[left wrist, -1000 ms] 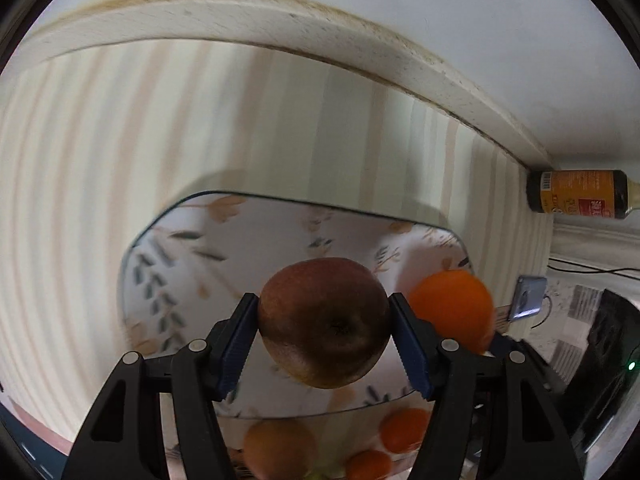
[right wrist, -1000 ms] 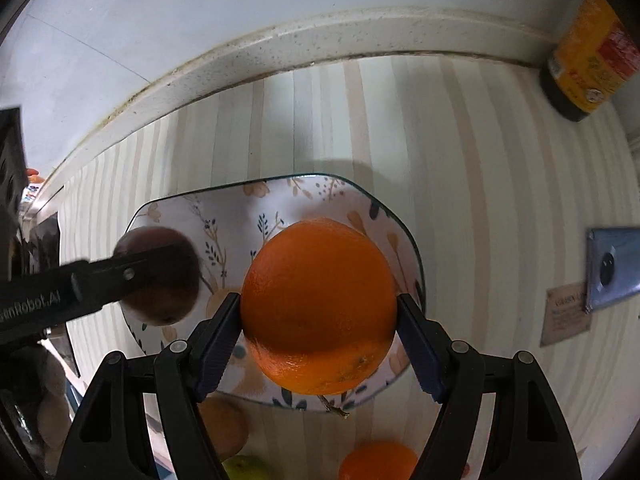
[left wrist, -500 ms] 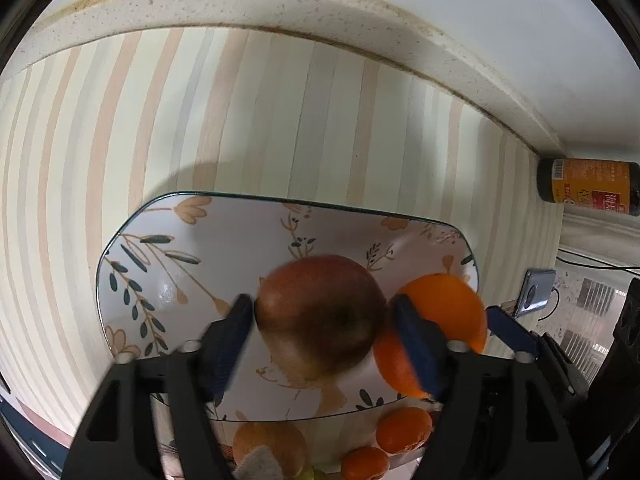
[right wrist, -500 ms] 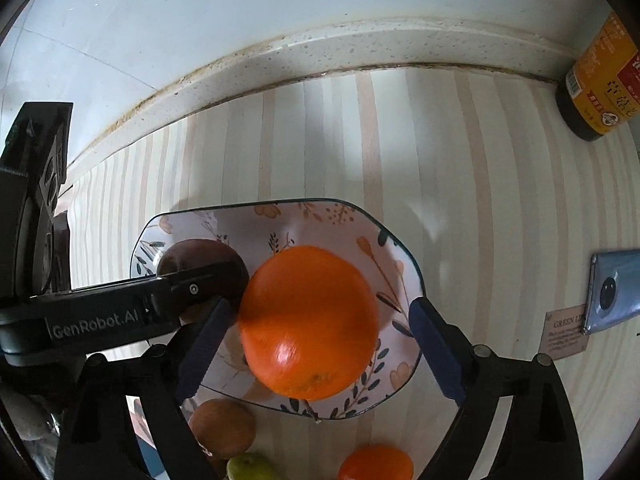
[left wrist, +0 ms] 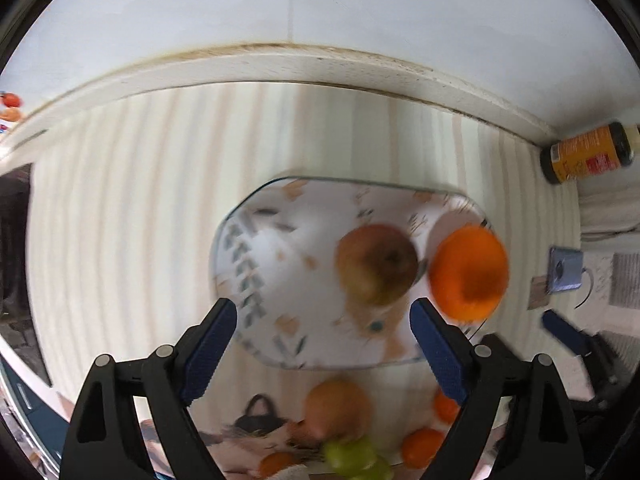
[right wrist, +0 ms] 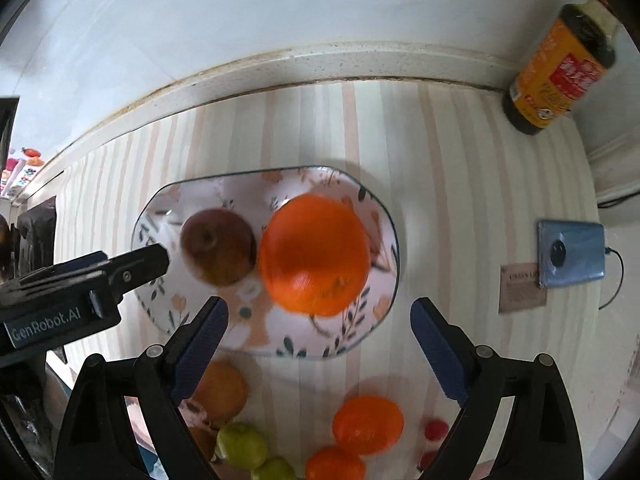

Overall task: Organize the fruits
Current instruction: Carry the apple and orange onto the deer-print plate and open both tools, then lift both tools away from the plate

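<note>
Striped counter (right wrist: 460, 184) up against a white wall, with the floral plate (right wrist: 360, 340) sitting mid-counter. Apple (right wrist: 218, 252) and orange (right wrist: 314, 254) are both on the plate, touching, apple on the left. Both my claws, left (left wrist: 322, 344) and right (right wrist: 318, 344), are wide open holding nothing, hanging just short of the plate.

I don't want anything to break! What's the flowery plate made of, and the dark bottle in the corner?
The flowery plate looks like glazed ceramic: a smooth white surface with printed leaves and a thin dark rim, though it could be melamine. The dark bottle looks like glass or hard plastic, wrapped in an orange paper-like label; the picture cannot settle which.
</note>
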`<state>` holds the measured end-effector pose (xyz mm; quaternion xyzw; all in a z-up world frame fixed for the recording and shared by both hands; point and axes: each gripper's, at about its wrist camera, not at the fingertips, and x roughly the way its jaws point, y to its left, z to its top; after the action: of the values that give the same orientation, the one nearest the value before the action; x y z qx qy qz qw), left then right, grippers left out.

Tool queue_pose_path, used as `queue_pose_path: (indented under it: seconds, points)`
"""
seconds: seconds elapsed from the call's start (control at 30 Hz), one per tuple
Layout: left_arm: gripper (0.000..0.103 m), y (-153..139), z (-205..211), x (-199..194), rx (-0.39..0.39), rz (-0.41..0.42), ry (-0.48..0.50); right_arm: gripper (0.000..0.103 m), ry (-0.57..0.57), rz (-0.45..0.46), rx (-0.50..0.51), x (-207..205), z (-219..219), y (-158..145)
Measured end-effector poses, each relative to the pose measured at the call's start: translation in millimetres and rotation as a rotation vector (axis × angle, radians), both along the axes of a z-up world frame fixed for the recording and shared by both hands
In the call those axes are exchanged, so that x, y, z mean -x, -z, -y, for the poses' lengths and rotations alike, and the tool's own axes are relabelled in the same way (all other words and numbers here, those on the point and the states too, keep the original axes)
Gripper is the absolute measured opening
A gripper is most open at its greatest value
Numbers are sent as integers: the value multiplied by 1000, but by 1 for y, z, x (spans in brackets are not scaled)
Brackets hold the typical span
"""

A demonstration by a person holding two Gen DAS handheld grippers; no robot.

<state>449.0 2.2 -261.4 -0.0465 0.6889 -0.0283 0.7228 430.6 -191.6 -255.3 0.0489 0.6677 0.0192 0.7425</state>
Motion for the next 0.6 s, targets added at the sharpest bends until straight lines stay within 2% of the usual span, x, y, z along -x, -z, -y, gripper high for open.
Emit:
queue_pose_path:
  seconds: [0.2,0.4,0.6]
  points:
    - [89,-25,-19,49,-63,89,-2,95,3,42,15,40,-11,-22]
    - [89,-55,-26,92,-67,183,-14,95,15,107,33,78,-20,-48]
    - [89,-88,-27,123,-68,269,5,95,21,192,44,111,-23,-86]
